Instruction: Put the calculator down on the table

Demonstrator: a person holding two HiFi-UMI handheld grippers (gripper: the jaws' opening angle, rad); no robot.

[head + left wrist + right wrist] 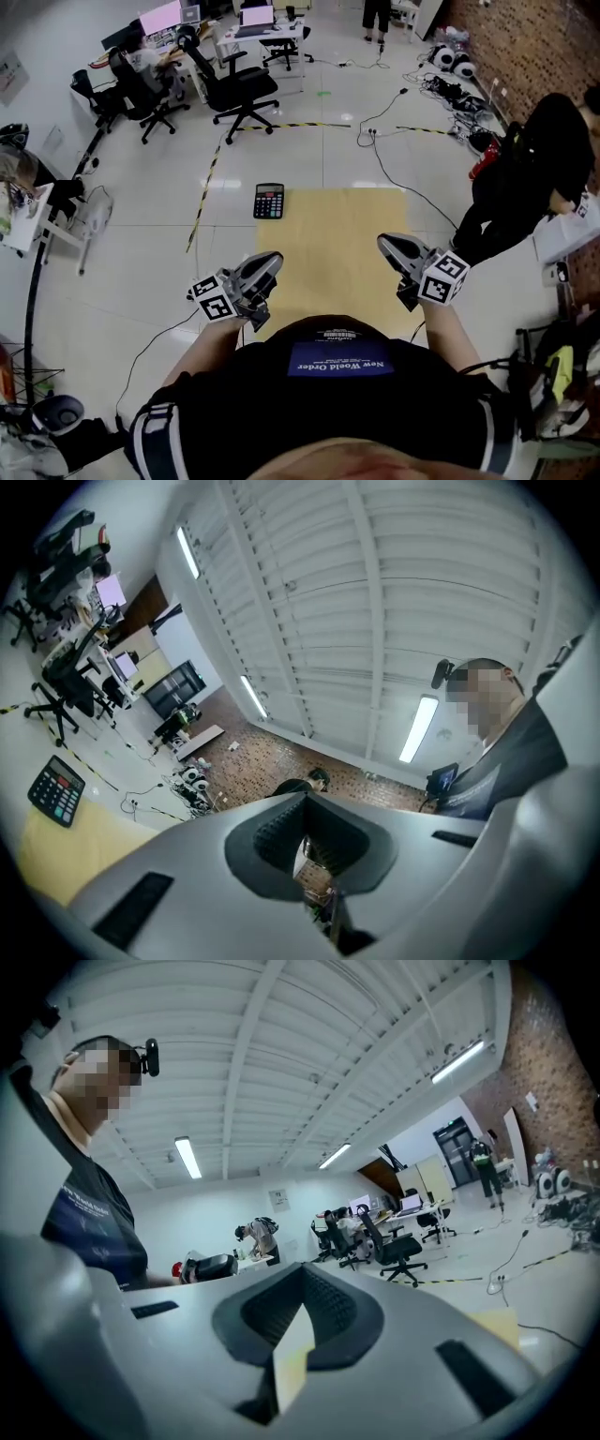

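Note:
The black calculator (269, 201) lies flat at the far left corner of the pale wooden table (347, 244), keys up, with nothing holding it. The left gripper view shows the calculator (56, 791) far off at lower left, on the table (56, 855). My left gripper (267, 267) is raised close to my chest over the table's near left edge, shut and empty, well short of the calculator. Its jaws (305, 799) point up toward the ceiling. My right gripper (386, 244) hangs over the near right edge, jaws together (302, 1274) with nothing between them.
Black office chairs (239, 94) and desks with monitors (258, 23) stand beyond the table. Yellow-black tape (202, 202) and cables (384, 169) run across the floor. A person in black (534, 169) sits at the right by a brick wall.

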